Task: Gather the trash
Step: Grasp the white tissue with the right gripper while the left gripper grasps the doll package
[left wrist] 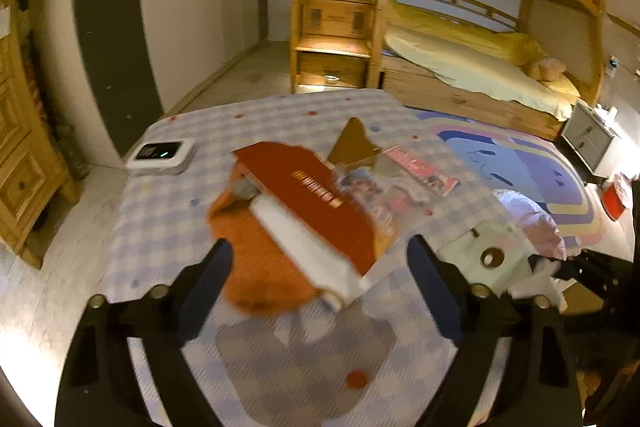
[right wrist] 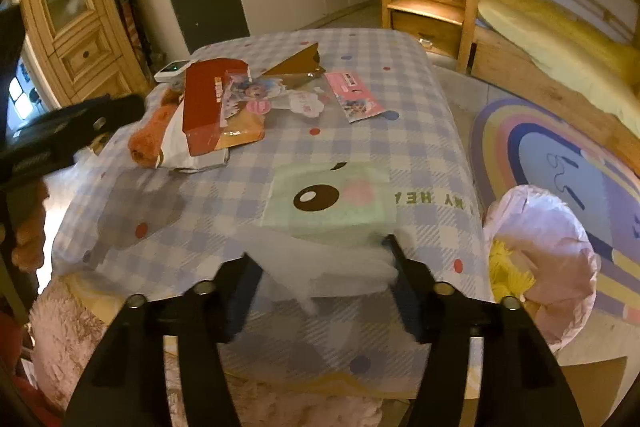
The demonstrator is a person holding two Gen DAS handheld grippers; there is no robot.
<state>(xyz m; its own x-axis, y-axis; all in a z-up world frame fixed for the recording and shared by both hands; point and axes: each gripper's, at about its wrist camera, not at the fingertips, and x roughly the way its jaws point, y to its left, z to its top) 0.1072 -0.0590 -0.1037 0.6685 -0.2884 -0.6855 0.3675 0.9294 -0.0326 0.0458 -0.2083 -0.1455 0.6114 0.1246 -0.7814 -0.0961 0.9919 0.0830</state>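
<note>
On the checked tablecloth (left wrist: 168, 227) lies a pile of trash: a red carton (left wrist: 316, 199) across an orange plush piece (left wrist: 260, 267), a white wrapper (left wrist: 308, 247), clear printed packaging (left wrist: 372, 195), a brown cardboard scrap (left wrist: 354, 147) and a pink card (left wrist: 424, 167). My left gripper (left wrist: 318, 255) hovers open just over the near end of the carton, touching nothing. In the right wrist view, a thin white crumpled sheet (right wrist: 320, 259) spans the gap of my right gripper (right wrist: 320, 257) at the table's near edge. It reaches both fingers; I cannot tell if the pads press it.
A pale green tissue pack (right wrist: 332, 199) lies just beyond the white sheet. An open pink bag (right wrist: 548, 251) with yellow scraps inside stands off the table's right edge. A white device (left wrist: 160, 155) with a green light sits at the far left corner. A bunk bed (left wrist: 460, 67) stands behind.
</note>
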